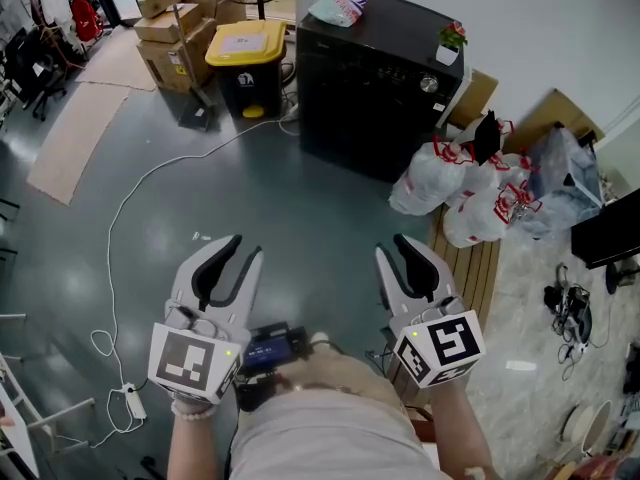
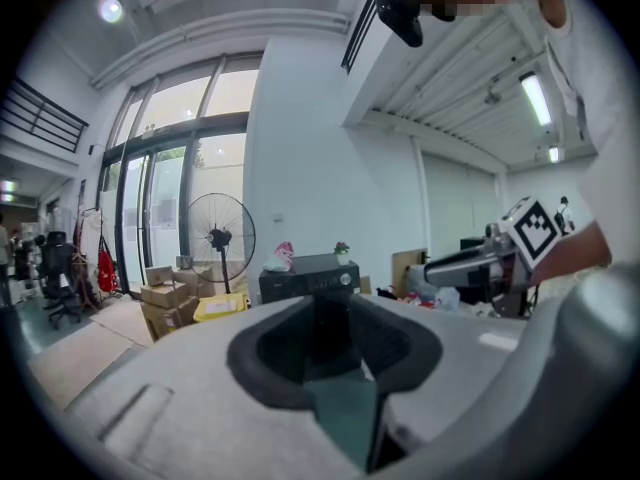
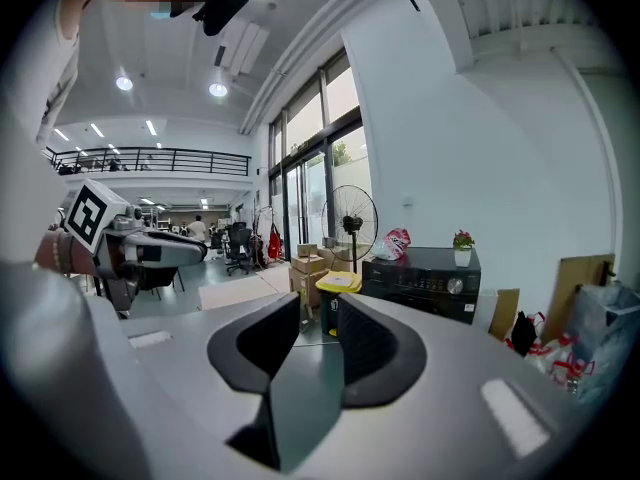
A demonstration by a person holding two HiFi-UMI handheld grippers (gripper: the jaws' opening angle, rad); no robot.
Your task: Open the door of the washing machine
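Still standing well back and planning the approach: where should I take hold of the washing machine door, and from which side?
Probably on the dark front face of the washing machine, below the knob. Come straight at that face: a wall stands behind it and bags sit at its side. No handle can be made out from here.
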